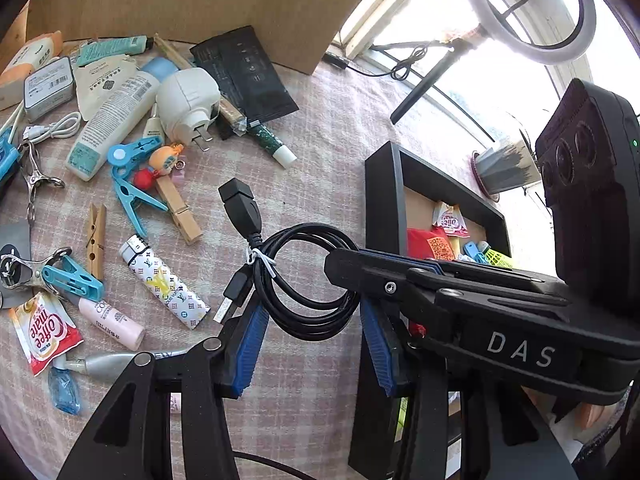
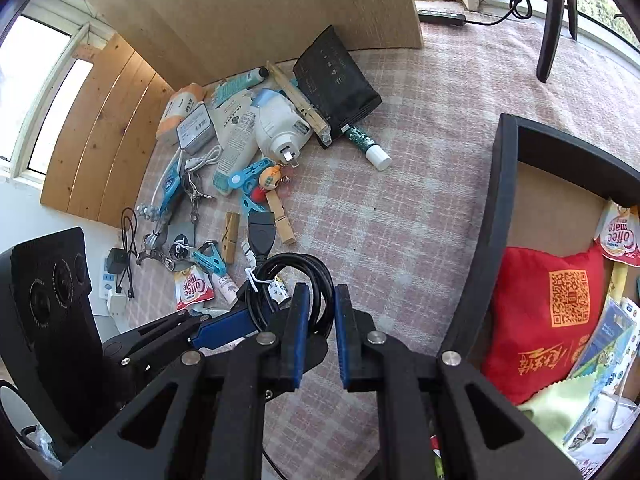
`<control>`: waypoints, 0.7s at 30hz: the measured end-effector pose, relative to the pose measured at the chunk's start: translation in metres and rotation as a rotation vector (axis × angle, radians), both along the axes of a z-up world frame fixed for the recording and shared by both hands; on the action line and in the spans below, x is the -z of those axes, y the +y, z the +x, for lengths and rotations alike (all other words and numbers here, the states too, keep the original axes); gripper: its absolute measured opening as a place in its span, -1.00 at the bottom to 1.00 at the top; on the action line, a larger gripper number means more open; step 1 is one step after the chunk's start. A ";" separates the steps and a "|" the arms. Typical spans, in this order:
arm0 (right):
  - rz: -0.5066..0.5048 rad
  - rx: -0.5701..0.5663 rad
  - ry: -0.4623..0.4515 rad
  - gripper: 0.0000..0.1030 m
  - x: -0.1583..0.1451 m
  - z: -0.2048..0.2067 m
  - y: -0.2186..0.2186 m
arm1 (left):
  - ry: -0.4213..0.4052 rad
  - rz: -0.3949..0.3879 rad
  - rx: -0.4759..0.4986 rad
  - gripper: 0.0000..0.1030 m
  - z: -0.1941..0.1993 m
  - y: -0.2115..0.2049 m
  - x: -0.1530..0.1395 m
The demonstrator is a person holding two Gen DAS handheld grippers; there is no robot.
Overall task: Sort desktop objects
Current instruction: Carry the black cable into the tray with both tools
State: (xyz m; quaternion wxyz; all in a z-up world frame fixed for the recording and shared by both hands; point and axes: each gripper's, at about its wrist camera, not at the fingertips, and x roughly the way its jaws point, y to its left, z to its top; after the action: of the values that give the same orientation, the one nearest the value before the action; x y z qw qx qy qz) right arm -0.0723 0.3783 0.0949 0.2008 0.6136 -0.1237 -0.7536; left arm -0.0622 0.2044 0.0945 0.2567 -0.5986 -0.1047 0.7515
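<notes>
A coiled black USB cable tied with a white twist tie hangs above the checked tablecloth. My left gripper is open, its blue pads on either side of the coil. My right gripper reaches in from the right and is shut on the cable's loop; it shows in the left wrist view with its tips on the coil. A black tray lies to the right and holds a red pouch, sachets and clips.
A pile of small items lies to the left: a white plug adapter, lotion tube, blue clips, wooden pegs, a patterned lighter, a Coffee-mate sachet. A cardboard panel stands behind.
</notes>
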 end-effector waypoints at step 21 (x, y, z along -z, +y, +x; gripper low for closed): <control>0.068 0.352 0.020 -0.35 -0.019 0.074 0.201 | 0.036 -0.022 0.400 -0.05 0.058 0.183 -0.029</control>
State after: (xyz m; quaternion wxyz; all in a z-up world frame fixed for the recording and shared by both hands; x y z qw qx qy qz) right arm 0.0021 0.5797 0.1141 0.0462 0.5815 -0.2016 -0.7868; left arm -0.0038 0.3874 0.1235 0.3963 -0.5966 0.0293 0.6973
